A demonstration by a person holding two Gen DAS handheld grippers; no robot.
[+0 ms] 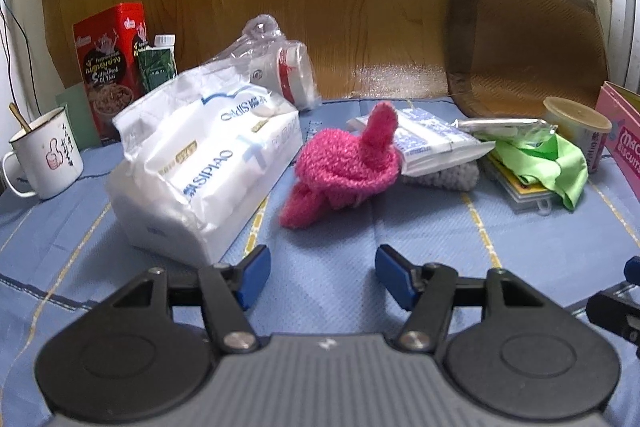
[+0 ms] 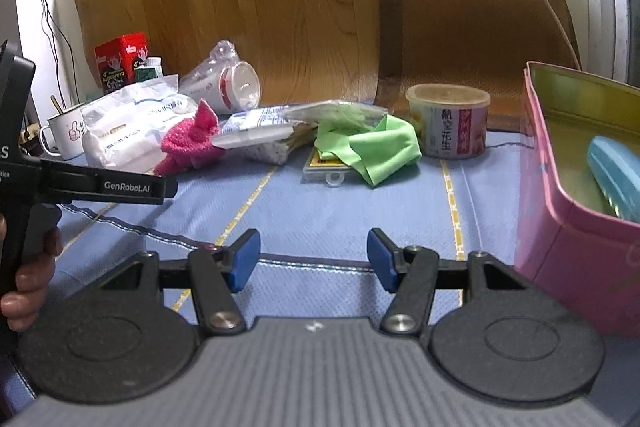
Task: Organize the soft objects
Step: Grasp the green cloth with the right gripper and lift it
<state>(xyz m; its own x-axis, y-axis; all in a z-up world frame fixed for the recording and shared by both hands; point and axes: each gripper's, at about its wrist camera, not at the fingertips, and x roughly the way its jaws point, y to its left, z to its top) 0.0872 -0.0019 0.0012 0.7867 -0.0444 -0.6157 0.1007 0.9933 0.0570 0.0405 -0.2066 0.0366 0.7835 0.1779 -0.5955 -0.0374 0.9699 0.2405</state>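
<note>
A fuzzy pink cloth (image 1: 344,167) (image 2: 190,143) lies bunched in the middle of the blue tablecloth (image 1: 320,251), just beyond my left gripper (image 1: 322,277), which is open and holds nothing. To its right a green cloth (image 1: 560,163) (image 2: 372,147) drapes over a flat plastic case. A white tissue pack (image 1: 204,163) (image 2: 128,129) stands to the left. My right gripper (image 2: 314,261) is open and empty, low over the tablecloth (image 2: 340,211), short of the green cloth. A pink box (image 2: 576,195) at the right holds a light blue object (image 2: 616,179).
A white mug (image 1: 44,159), a red carton (image 1: 108,67) and bagged paper cups (image 1: 288,67) stand at the back left. A lidded tub (image 2: 450,121) and a brown cushion (image 2: 472,39) are at the back right. A hand (image 2: 28,279) holds the left gripper's handle.
</note>
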